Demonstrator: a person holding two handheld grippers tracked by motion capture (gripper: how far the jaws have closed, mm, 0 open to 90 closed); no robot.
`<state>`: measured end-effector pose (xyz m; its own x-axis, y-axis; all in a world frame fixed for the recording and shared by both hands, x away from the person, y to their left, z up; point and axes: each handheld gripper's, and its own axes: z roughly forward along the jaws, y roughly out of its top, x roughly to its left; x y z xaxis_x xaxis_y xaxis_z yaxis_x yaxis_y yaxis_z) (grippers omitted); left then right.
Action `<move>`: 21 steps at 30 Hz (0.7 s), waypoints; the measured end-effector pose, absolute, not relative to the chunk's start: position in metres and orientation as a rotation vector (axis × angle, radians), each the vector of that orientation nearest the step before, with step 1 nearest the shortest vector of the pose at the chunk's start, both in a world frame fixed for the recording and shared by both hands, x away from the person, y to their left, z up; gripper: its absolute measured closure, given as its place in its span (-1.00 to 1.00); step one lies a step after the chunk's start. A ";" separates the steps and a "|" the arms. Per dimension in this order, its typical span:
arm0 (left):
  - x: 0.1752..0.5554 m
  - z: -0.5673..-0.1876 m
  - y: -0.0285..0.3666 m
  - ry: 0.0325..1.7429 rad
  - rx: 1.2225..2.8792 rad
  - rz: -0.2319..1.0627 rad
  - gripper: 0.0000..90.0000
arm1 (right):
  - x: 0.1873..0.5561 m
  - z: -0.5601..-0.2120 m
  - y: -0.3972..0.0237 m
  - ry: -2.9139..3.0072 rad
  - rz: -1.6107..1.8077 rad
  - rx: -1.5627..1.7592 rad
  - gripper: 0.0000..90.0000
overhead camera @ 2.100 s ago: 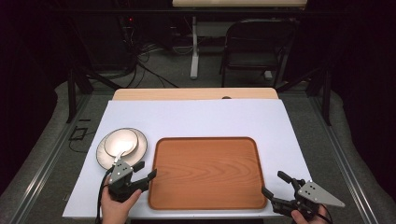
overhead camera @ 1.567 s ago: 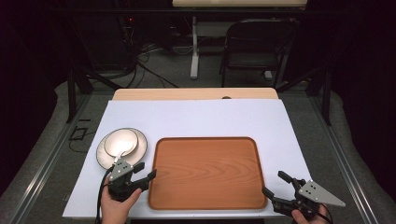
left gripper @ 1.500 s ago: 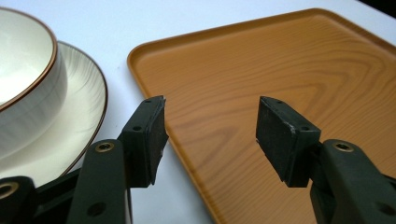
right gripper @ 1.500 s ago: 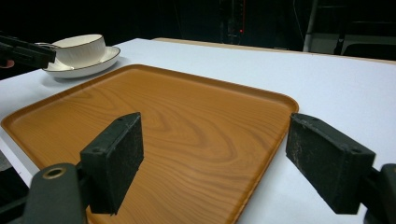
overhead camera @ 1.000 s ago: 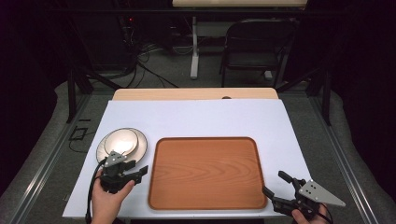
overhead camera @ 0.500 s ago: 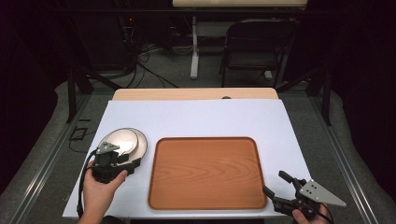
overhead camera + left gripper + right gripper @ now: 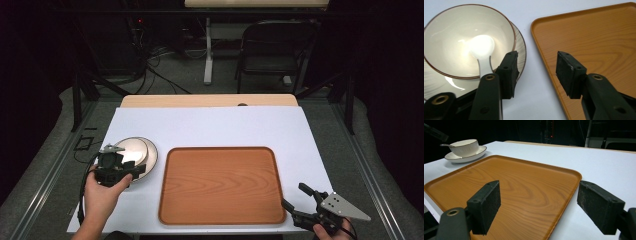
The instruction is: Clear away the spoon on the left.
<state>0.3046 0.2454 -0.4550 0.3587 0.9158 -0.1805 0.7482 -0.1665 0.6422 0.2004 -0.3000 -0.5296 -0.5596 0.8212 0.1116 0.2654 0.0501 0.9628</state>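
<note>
Bowl (image 7: 466,42) just ahead-left of the spread, narrowing, empty left tool (image 7: 536,72).

Both grippers are matte black, each with two flat arms ending in blocky rectangular pads of rough, scuffed foam. On the left gripper (image 7: 536,72) brass-coloured rivets mark the arm pivots, small screw holes dot the pad mounts, and a black cable trails from its body. The right gripper (image 7: 539,207) shows one brass rivet and carries a grey three-cornered plate with small holes. Both hands are bare, no sleeves visible
</note>
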 end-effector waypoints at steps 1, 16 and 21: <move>0.308 -0.453 0.247 1.456 1.975 0.333 0.23 | 0.200 -0.530 -0.300 1.856 1.533 1.089 -0.59; 0.330 -0.454 0.259 1.558 2.023 0.307 0.82 | 0.201 -0.530 -0.301 1.850 1.531 1.083 -0.59; 0.328 -0.457 0.259 1.567 2.031 0.278 0.91 | 0.201 -0.530 -0.302 1.850 1.531 1.085 -0.59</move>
<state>0.3280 0.2591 -0.4572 0.2974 0.9401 -0.1666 0.8252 -0.1653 0.5401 0.2006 -0.3017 -0.5298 -0.5571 0.8234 0.1079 0.2599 0.0495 0.9644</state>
